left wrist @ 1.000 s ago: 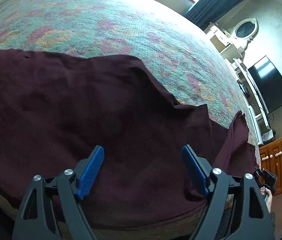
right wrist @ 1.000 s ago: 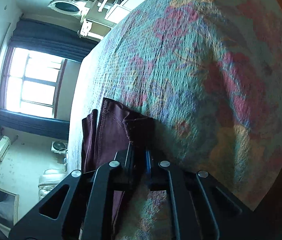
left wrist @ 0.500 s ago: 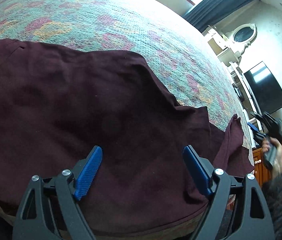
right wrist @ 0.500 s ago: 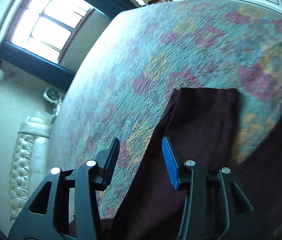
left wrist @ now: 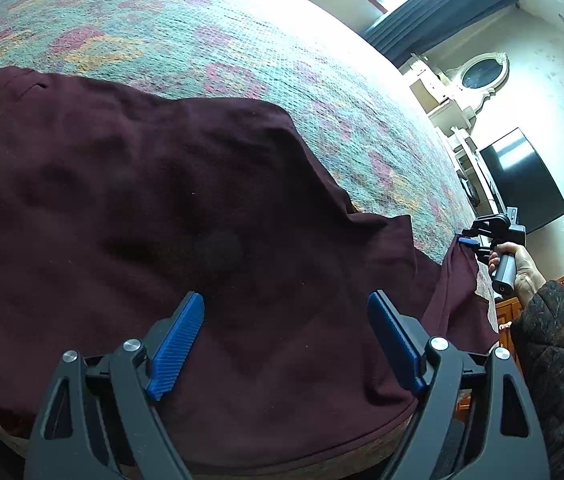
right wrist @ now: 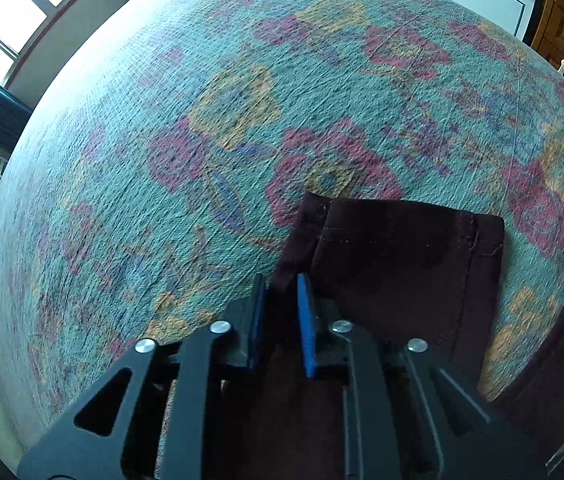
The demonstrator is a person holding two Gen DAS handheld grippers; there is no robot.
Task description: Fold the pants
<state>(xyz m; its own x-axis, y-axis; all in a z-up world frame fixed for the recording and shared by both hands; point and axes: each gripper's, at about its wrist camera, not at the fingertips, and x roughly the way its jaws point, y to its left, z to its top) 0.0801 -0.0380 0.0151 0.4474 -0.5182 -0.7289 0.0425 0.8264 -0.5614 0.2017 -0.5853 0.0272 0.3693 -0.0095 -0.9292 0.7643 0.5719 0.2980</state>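
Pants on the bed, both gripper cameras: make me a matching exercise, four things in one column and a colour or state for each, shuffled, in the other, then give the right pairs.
Things:
1. pants
2. left gripper
3. right gripper
4. bedspread

Colour or state:
A. jaws wide apart above the cloth, nothing between them
B. teal with pink and yellow flowers
C. dark maroon, spread over the bed
D. jaws just closed on a hem corner of a pant leg

Pairs: 1-C, 2-A, 3-D, 4-B

left wrist: looks down close over pants point(left wrist: 162, 208) on bed point(left wrist: 210, 40) | right wrist: looks down close at pant leg point(right wrist: 402, 264) | both see: pants, bed
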